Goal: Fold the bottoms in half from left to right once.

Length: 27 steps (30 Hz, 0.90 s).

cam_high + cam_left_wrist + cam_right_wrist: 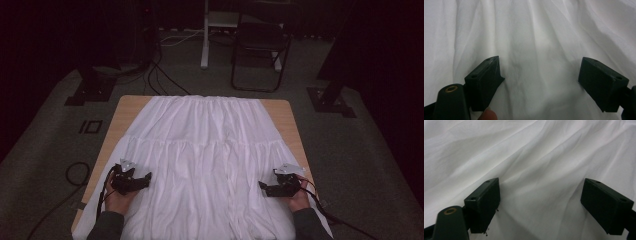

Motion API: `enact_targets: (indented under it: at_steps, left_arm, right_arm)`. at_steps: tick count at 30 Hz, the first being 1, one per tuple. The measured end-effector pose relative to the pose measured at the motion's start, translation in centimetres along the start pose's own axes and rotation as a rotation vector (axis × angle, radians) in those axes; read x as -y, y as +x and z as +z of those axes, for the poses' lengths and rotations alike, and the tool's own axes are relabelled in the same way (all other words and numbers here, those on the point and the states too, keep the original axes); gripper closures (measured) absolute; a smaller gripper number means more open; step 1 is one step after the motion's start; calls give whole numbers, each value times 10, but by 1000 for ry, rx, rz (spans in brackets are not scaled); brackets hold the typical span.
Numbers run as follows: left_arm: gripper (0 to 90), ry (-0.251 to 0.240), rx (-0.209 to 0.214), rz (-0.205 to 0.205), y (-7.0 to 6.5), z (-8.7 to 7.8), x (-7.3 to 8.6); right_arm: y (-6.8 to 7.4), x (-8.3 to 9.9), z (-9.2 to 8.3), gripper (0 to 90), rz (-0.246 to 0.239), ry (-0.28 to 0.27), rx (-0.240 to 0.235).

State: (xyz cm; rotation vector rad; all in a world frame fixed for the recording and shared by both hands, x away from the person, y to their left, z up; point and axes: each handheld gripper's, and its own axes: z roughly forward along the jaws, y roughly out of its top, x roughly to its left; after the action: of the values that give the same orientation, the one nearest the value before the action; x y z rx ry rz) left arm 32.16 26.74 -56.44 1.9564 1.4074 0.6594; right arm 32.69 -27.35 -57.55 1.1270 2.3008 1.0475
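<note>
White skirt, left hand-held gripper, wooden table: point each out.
white skirt (205, 150): high view, middle of the spread cloth.
left hand-held gripper (148, 177): high view, between its open jaw tips.
wooden table (131, 106): high view, bare far-left corner.

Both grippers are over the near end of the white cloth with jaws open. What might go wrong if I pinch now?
1. The white cloth is gathered in folds, so the left gripper may catch several layers, or only a ridge that slips out.
2. The cloth hangs over the table edge near the right gripper; uneven pulls might drag it off.
</note>
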Motion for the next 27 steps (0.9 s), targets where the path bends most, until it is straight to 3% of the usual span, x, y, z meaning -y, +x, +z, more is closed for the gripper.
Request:
enact_targets:
  at_steps: [19, 22, 25, 27]
  left_arm:
    - [176, 9, -9, -5, -1, 1, -2]
    - [340, 5, -4, 5, -2, -2, -3]
    - [394, -24, -1, 5, -1, -12, -6]
    - [399, -85, -28, 10, 6, -33, -9]
  right_arm:
    - [0, 0, 0, 152, 0, 1, 0]
    - [0, 0, 0, 152, 0, 1, 0]
    - [0, 0, 0, 152, 0, 1, 0]
    - [0, 0, 0, 152, 0, 1, 0]
